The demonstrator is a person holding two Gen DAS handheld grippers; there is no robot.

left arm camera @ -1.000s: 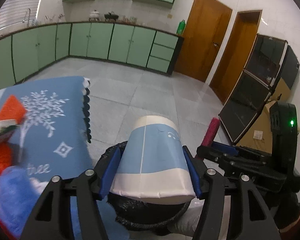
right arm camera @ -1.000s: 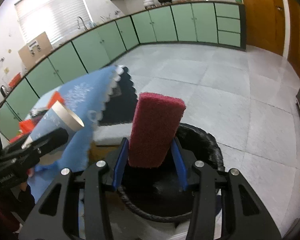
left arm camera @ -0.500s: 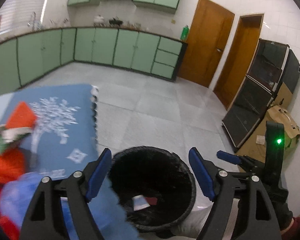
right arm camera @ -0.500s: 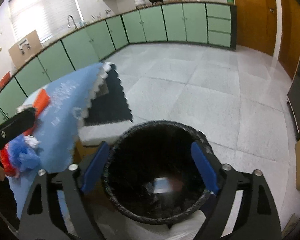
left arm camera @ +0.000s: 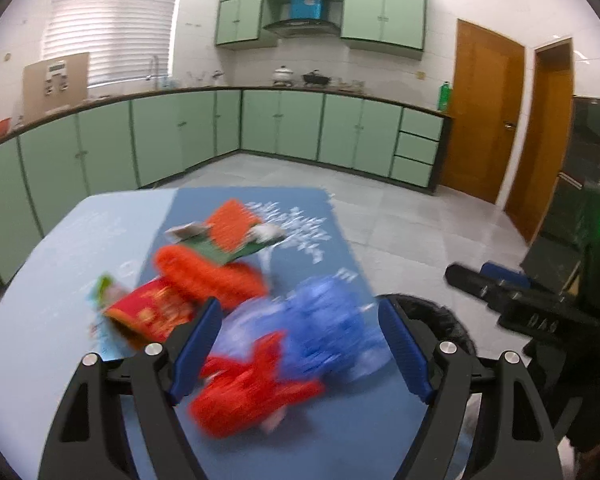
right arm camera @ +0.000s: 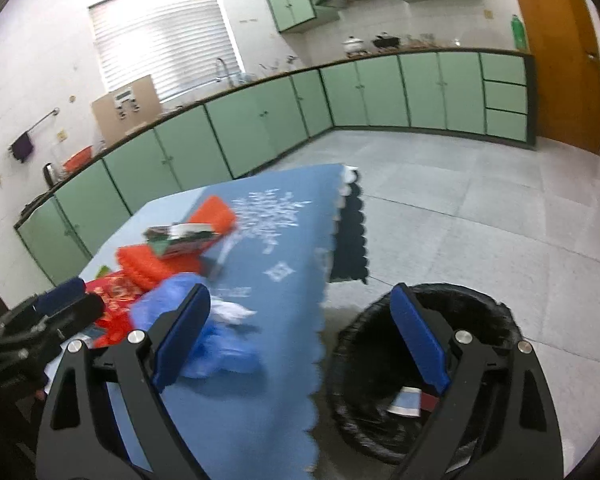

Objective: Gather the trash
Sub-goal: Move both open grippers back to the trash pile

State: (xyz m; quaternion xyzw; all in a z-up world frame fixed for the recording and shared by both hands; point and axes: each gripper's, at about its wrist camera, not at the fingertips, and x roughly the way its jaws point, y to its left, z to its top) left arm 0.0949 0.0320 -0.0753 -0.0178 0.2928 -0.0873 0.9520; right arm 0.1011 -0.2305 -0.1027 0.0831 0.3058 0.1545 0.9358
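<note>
The left wrist view looks forward and slightly down from just above the near edge of the table [left arm camera: 52,280], close over the blue cloth [left arm camera: 340,240] and the blurred litter, facing the green cabinets [left arm camera: 280,128] along the far wall. The right wrist view sits further right, near the table's [right arm camera: 148,216] right edge, facing the same cabinets [right arm camera: 380,92] with the lined bin [right arm camera: 480,308] close below on the floor. Both views share the cloth [right arm camera: 284,256], the litter, the bin's rim [left arm camera: 432,308] and the kitchen beyond, and each catches the other gripper at its side.
</note>
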